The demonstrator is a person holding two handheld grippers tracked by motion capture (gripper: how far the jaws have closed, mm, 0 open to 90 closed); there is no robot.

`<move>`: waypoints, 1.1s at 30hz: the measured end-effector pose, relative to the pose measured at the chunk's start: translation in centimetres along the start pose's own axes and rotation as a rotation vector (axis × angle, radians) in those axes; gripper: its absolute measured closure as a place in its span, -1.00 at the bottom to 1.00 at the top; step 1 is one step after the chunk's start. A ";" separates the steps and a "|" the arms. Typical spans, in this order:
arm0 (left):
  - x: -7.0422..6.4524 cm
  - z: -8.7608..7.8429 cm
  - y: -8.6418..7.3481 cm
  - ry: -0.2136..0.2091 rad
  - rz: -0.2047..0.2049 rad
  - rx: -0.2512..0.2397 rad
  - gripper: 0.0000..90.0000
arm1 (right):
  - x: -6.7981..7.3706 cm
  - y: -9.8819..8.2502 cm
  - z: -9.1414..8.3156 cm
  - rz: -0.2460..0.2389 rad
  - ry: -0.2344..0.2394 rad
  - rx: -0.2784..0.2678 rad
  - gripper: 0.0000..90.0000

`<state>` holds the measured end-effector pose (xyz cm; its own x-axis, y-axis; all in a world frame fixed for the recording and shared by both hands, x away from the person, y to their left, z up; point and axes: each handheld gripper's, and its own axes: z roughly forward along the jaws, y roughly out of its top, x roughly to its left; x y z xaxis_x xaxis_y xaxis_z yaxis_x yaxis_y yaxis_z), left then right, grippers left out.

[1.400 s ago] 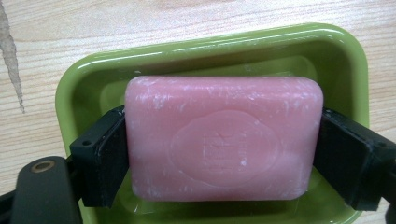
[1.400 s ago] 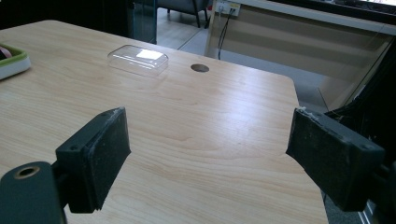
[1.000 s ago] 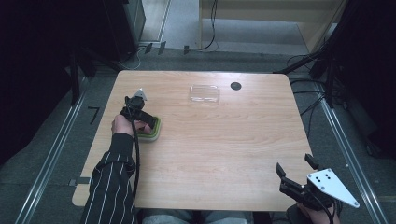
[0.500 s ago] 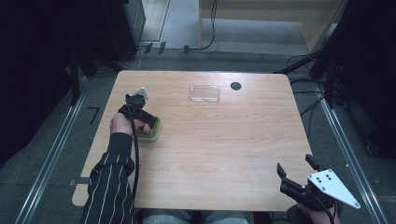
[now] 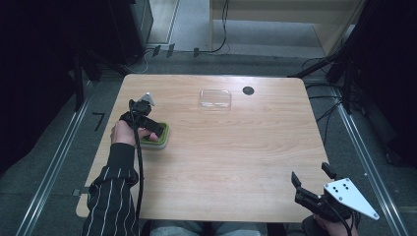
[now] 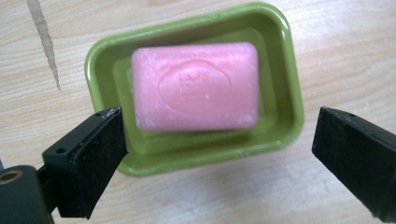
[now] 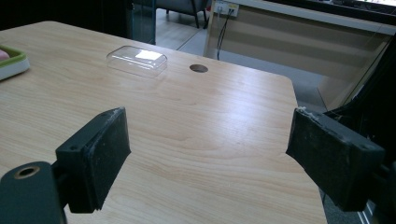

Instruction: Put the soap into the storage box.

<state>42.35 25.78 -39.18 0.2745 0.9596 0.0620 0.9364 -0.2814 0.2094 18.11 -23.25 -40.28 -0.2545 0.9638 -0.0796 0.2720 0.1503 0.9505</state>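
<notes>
Your counter (image 5: 236,162) is pale wood grain with rounded corners, on grey floor in a dark room. Take the green dish (image 6: 280,93) as your mark: the pink soap (image 6: 195,86), a smooth rounded bar with a stamped top, lies inside it. Your left gripper (image 6: 215,149) hangs just above the dish, its jaws just opened wide, touching nothing. The clear plastic lid (image 5: 215,98) lies well beyond the dish. Your right gripper (image 7: 210,154) stands wide and empty, far from the dish at the counter's near corner.

In the high view the left gripper (image 5: 147,129) and the hand cover most of the green dish (image 5: 164,135). In the right gripper view that dish (image 7: 11,63) is cut off by the left edge. The pink soap (image 6: 195,86) is slightly blurred, its embossed mark unreadable.
</notes>
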 end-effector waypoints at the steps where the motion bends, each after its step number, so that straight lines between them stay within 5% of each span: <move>1: -0.1 -0.2 -0.2 -0.002 0.003 -0.003 -0.93 | 0.0 0.0 0.0 0.000 0.000 0.000 -0.70; 18: -0.9 -1.3 -3.3 -0.006 0.044 0.013 -0.95 | 0.0 0.0 0.0 0.001 -0.002 -0.002 -0.70; 33: -1.6 -0.2 -6.7 0.007 0.045 0.052 -0.95 | 0.0 0.0 0.0 0.000 -0.002 -0.001 -0.70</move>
<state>35.62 26.12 -40.49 0.3151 0.9459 0.0773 0.9333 -0.3236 0.1555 18.06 -23.22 -40.27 -0.2525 0.9642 -0.0807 0.2710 0.1505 0.9507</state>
